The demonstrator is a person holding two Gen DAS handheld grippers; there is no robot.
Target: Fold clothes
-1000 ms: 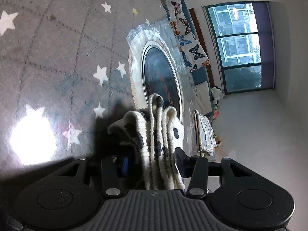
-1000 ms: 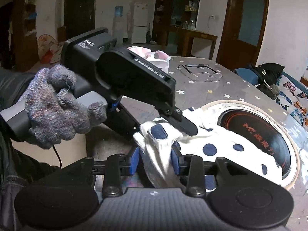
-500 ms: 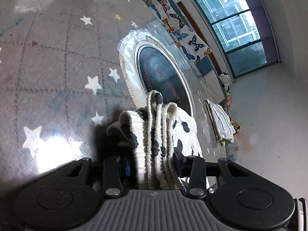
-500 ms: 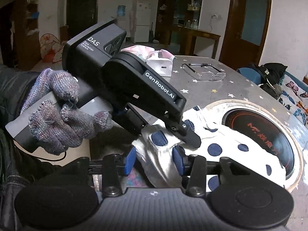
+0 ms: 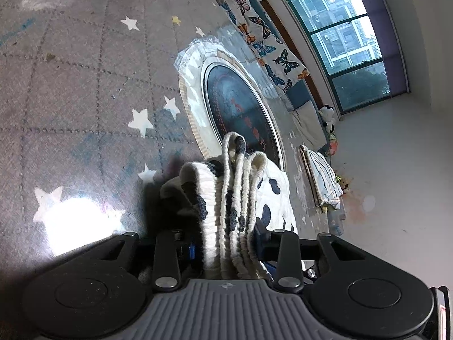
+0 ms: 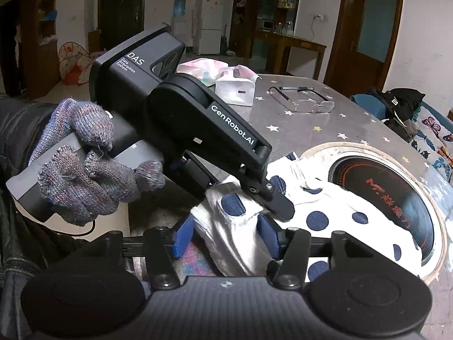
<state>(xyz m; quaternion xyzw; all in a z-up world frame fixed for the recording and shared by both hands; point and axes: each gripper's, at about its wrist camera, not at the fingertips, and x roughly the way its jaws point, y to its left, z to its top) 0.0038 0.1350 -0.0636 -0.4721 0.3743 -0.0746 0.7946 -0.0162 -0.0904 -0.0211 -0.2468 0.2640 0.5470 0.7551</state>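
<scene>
On bench beside round hotplate [image 6: 382, 198]: polka-dot garment [image 6: 334, 221]. Left hand-held gripper [image 5: 226, 243] clenched on bunched folds, anchoring stack; right hand-held gripper [image 6: 226, 232] opening, cloth between jaws, apparently to regrip.

I see one white garment with dark navy dots [image 6: 325, 215], crumpled and part-folded, its near end bunched into a thick wad of layered ribbed edges [image 5: 235, 198] that stand upright side by side. The rest spreads flat over the near rim of the round black hotplate [image 6: 396, 189], covering that part of its pale ring.
</scene>
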